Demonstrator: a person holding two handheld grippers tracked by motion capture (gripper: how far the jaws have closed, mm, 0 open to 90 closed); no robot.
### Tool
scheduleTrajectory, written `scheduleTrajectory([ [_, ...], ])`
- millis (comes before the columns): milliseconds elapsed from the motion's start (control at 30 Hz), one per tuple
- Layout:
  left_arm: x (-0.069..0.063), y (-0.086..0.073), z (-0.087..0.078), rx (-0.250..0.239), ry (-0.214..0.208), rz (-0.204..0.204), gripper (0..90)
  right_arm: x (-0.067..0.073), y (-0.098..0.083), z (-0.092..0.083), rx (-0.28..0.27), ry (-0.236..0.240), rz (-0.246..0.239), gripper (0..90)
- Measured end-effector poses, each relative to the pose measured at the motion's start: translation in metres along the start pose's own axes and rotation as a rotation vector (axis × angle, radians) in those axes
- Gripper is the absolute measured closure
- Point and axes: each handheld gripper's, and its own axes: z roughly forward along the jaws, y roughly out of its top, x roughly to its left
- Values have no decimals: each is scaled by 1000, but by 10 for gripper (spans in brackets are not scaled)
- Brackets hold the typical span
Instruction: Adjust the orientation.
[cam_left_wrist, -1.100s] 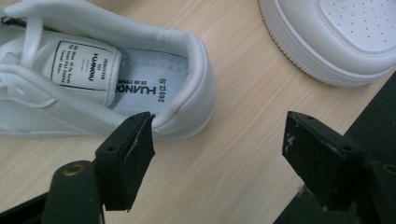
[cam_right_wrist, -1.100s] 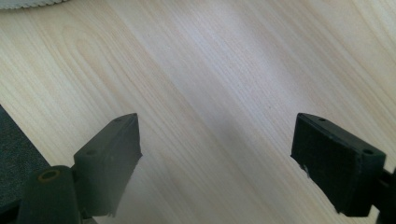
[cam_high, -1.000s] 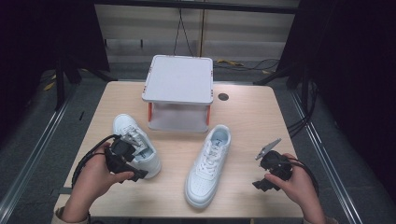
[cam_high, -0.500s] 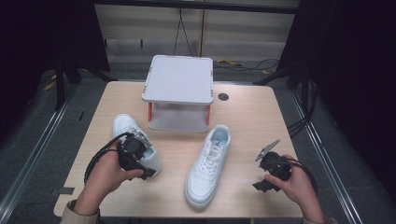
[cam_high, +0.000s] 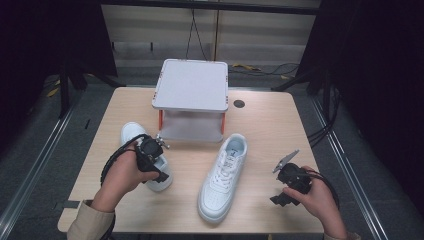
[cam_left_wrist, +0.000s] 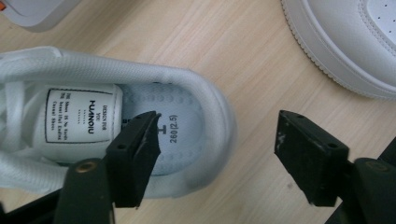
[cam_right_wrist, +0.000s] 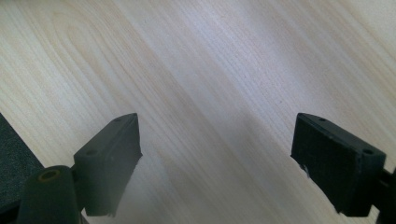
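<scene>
High view: your left gripper (cam_high: 150, 159) sits over the heel end of the left shoe (cam_high: 131, 134), which lies on the table (cam_high: 260, 130) just in front of the left corner of the white stand (cam_high: 191, 92). The second shoe (cam_high: 222, 177) lies in front of the stand's right corner, toe toward you, apart from the first. Your right gripper (cam_high: 286, 185) is held low over bare table, well to the right of the second shoe.

Left gripper view: your jaws straddle the heel collar of the left shoe (cam_left_wrist: 112, 121). One jaw is inside the opening, over the insole print; the other is outside the heel, over bare table. They have just been closing, with the heel wall between them, yet they are spread and a clear gap shows beside the outer jaw; the pads do not press on it. The second shoe's (cam_left_wrist: 345, 42) toe edge shows in the upper right corner.

Right gripper view: your jaws stand spread wide over bare table (cam_right_wrist: 210, 70), with nothing between them.
</scene>
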Motion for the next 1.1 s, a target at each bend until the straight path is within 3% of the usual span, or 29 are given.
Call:
scheduleTrajectory([
  [367, 3, 7, 15, 31, -3, 9, 447, -1, -1, -2, -10, -4, -1, 153],
  [467, 4, 9, 20, 69, 4, 21, 471, -1, -1, -2, -12, -1, -5, 153],
  [600, 4, 11, 25, 84, -19, 16, 494, -1, -1, -2, -14, 0, -5, 153],
  [700, 4, 13, 29, 108, -25, 34, 515, -2, -1, -1, -13, 2, -3, 153],
  [1100, 9, 18, 41, 148, -57, -16, 568, -3, -2, -1, -19, 9, 3, 153],
])
